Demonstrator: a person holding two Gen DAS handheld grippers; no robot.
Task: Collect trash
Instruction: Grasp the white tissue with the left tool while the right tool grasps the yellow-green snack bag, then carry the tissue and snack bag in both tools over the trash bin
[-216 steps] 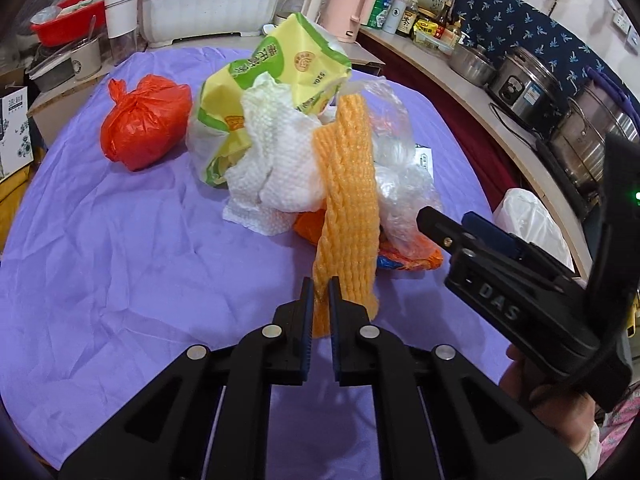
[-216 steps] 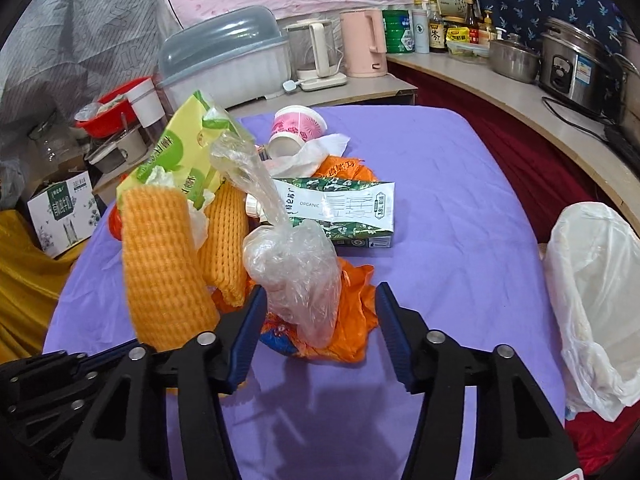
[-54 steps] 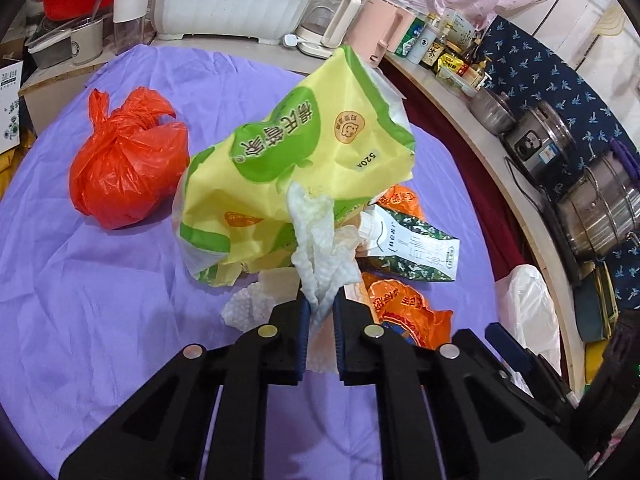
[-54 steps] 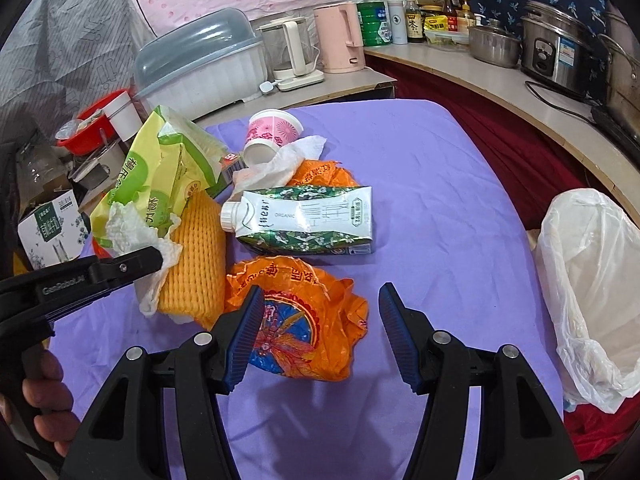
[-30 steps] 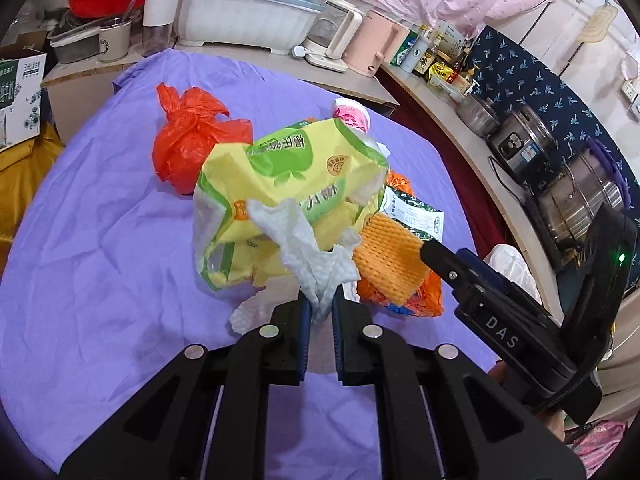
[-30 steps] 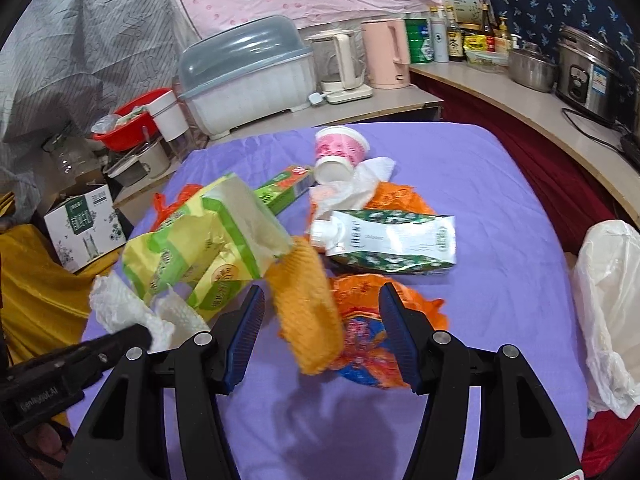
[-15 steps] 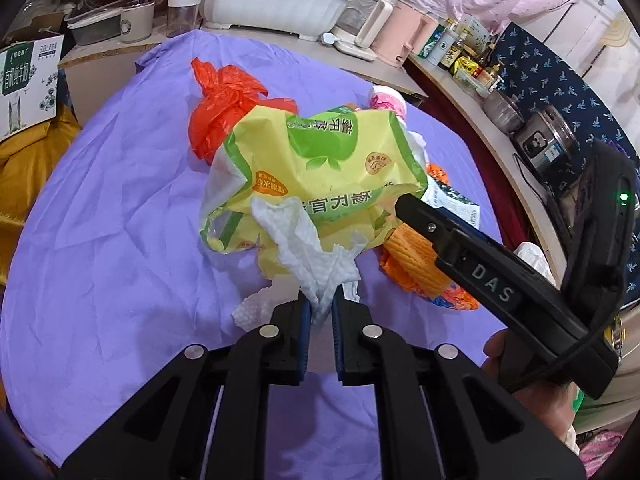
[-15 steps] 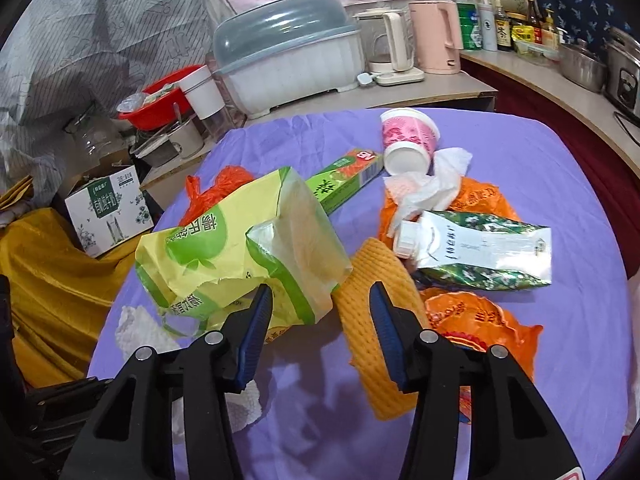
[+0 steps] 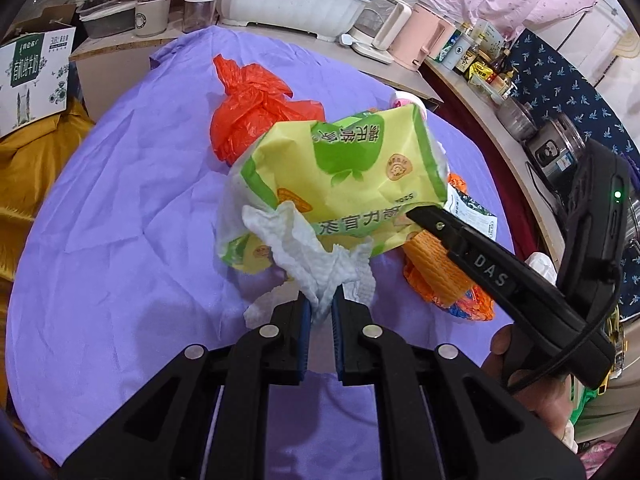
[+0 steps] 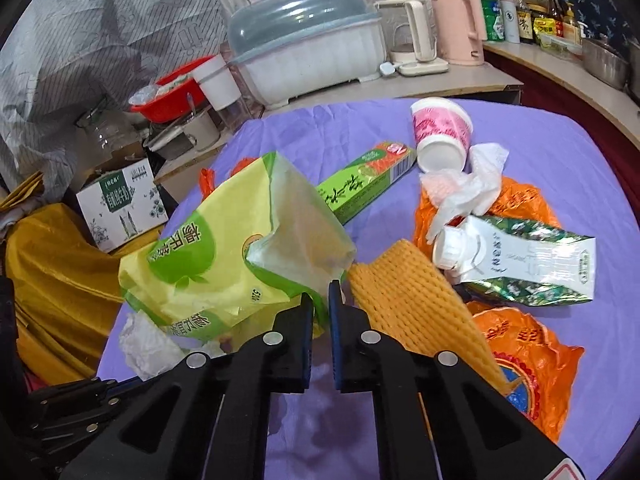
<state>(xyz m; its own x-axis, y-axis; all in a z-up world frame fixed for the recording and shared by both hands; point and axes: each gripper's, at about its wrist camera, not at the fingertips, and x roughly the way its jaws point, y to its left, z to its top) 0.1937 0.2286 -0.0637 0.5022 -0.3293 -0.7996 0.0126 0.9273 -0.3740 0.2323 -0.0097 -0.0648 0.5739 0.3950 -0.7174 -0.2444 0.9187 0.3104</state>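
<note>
Both grippers angled down over desk (image 9: 100, 220). Left gripper (image 9: 319, 312) jaws pinching paper towel (image 9: 316, 256); right gripper (image 10: 320, 304) jaws pinching yellow-green snack bag (image 10: 224, 264) corner; bag hides pinch point.

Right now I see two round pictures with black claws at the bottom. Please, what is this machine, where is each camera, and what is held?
There is no robot. A person holds two hand-held grippers, each with a wide-angle camera looking along its two fingers.

Left camera view: the left gripper is shut on a white paper towel. The right gripper enters from the side; a hand holds it.

Right camera view: the right gripper is shut on the edge of a yellow-green bag.

On the purple tablecloth lie an orange foam net, a milk carton, a pink cup, a green box, an orange wrapper and a tied red bag.
</note>
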